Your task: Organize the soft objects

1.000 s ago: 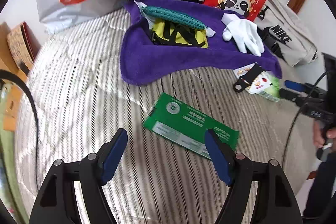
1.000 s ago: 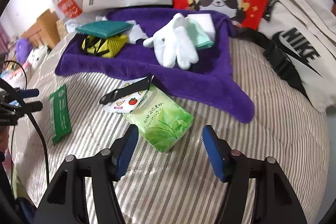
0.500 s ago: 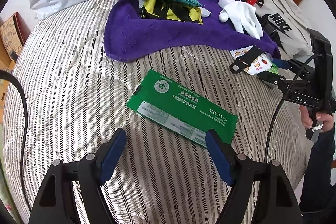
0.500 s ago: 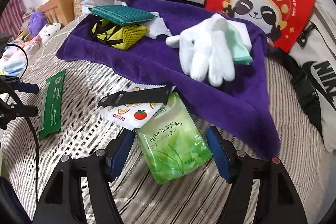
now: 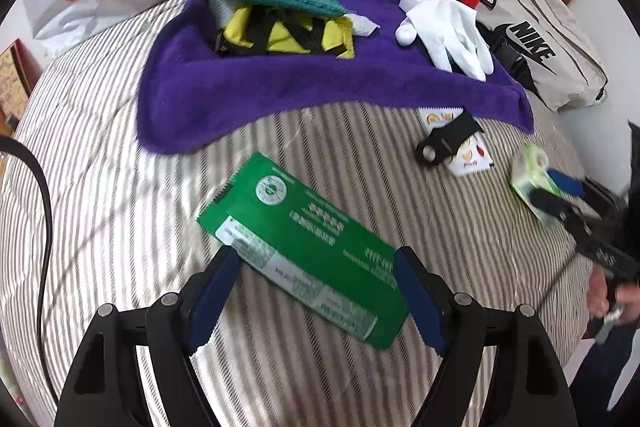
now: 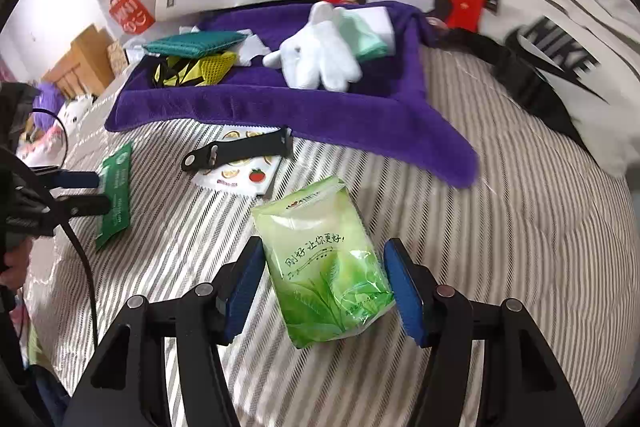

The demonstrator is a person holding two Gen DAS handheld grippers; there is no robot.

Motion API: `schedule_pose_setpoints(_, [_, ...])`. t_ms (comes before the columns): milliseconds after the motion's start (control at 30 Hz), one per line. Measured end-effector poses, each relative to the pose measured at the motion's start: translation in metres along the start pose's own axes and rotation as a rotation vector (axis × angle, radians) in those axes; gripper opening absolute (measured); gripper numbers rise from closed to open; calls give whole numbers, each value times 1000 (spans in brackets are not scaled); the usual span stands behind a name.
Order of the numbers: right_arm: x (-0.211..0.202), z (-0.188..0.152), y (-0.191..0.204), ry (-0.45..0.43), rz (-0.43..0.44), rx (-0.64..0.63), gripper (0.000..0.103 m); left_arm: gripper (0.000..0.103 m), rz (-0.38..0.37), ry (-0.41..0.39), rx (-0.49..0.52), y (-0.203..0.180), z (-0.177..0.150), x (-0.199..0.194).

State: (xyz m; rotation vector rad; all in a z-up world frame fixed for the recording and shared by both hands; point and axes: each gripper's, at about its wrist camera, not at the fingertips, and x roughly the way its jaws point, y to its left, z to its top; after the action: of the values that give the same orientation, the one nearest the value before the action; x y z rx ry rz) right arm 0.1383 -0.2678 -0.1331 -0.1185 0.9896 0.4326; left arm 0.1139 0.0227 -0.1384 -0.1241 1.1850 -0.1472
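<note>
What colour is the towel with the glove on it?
Purple. The towel under the glove shows best in the left wrist view.

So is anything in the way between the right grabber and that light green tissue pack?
No. The right gripper already has the green tissue pack between its blue pads, which have just been closing, on the striped bedding. Nothing lies between them.

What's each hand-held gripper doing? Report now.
Left hand-held gripper: open, straddling the green packet.
Right hand-held gripper: open, closing around the tissue pack.
</note>
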Motion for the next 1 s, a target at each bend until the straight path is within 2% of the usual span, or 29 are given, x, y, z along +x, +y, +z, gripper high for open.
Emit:
schedule_pose_setpoints(67, [-7, -7, -5, -10, 7, 28, 61, 80, -13, -7, 15, -5, 9, 5])
schedule_pose_setpoints(167, [-14, -12, -11, -20, 33, 67, 61, 85, 12, -8, 48, -18, 20, 13])
schedule_pose_setpoints(233, [-14, -14, -11, -17, 36, 76, 61, 85, 74, 1, 80, -30, 23, 19])
schedule_pose_setpoints(367, [-10, -15, -10, -18, 45, 95, 61, 86, 158, -25, 127, -45, 14, 23])
schedule_pose_setpoints(467, [-8, -16, -10, -18, 48, 113, 61, 88, 172, -41, 91, -46, 15, 25])
schedule_pose_setpoints(667, [-5, -17, -5, -9, 45, 98, 59, 88, 202, -38, 160, -41, 4, 18])
schedule_pose_setpoints(867, [-4, -19, -3, -12, 45, 94, 59, 88, 177, -4, 82, -6, -7, 8])
schedule_pose_setpoints(1000, [-3, -18, 1, -5, 41, 76, 59, 88, 215, -1, 61, -6, -11, 5])
